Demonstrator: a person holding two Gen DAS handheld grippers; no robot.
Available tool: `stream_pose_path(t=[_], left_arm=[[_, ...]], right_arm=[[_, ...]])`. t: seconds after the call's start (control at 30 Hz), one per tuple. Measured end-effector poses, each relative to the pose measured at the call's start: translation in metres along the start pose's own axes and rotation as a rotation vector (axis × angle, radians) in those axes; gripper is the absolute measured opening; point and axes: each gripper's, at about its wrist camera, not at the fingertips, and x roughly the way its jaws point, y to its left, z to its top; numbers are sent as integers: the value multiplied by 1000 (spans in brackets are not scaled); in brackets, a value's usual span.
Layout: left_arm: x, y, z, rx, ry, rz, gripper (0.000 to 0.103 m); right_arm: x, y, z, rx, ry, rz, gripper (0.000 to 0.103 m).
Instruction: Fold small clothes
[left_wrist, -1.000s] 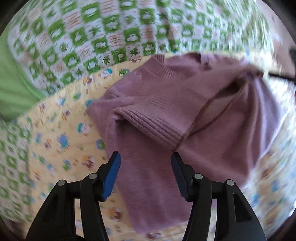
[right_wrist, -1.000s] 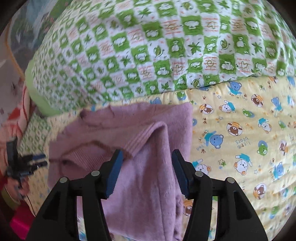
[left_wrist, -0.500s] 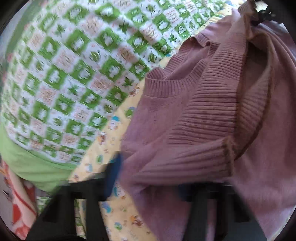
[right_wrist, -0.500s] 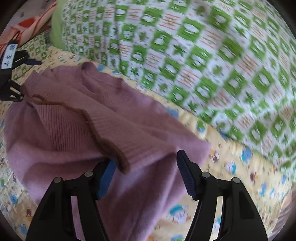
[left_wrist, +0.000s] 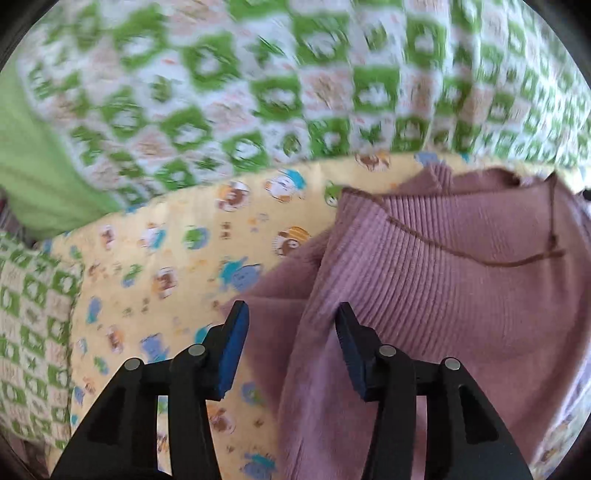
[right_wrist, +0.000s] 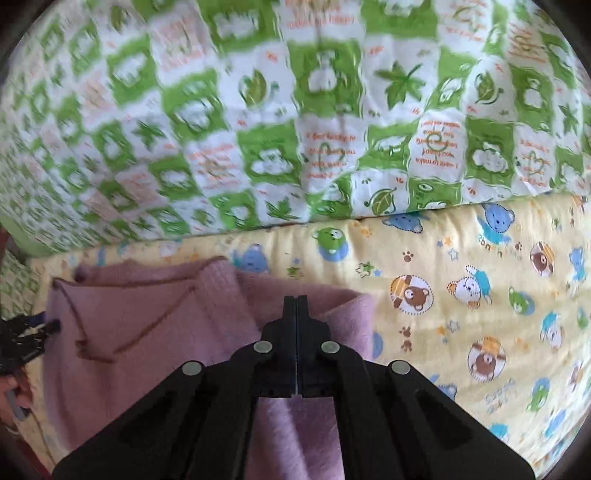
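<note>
A mauve knitted sweater (left_wrist: 443, 288) lies partly folded on the yellow bear-print sheet (left_wrist: 155, 266), a ribbed sleeve with a brown edge laid across its body. My left gripper (left_wrist: 291, 314) is open and empty, its fingers standing over the sweater's left edge. In the right wrist view the sweater (right_wrist: 140, 325) lies at lower left. My right gripper (right_wrist: 296, 301) is shut, jaws pressed together over the sweater's upper right part; I cannot tell whether cloth is pinched between them.
A green-and-white checked quilt (right_wrist: 295, 110) is heaped along the far side of the sheet (right_wrist: 461, 295); it also shows in the left wrist view (left_wrist: 258, 92). A plain green cloth (left_wrist: 40, 166) lies at far left. The other gripper (right_wrist: 26, 332) shows at the left edge.
The right gripper has gone from open to shut over the sweater's right side. The left gripper has drawn back from close against the sweater and now stands open at its left edge.
</note>
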Motion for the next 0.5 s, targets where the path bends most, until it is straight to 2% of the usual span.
stream_pose_path(t=[0.07,0.13,0.17,0.23,0.3,0.33,0.37,0.4,0.43,0.5], left_arm=[[-21,1,-6,-20,-24,-100,48],[-39,-13,-13,7,-36,-233,48],[-47,-25,-18,39,-45,-274,49],[-51,-46,-22,92,-35,-310,54],[-51,-68,-24,135,-25,-323,58],[-49,-77,-25,154,-25,-323,61],[-47,-82,-25,164,-20,-314,65],[-44,-88,-23,173,-4,-293,76],[-38,-89,-20,174,6,-263,78],[-33,-87,-18,159,5,-221,78]], right_arm=[[-19,5,-7,-12,-14,66,2],[-34,15,-18,-26,-1,166,3],[-39,21,-23,-40,15,202,3],[-45,41,-37,-90,54,277,4],[-49,58,-52,-131,88,313,9],[-49,66,-58,-150,103,312,20],[-48,73,-60,-173,109,309,37],[-48,80,-62,-188,105,304,46],[-46,83,-62,-206,94,297,56],[-43,96,-58,-229,77,310,56]])
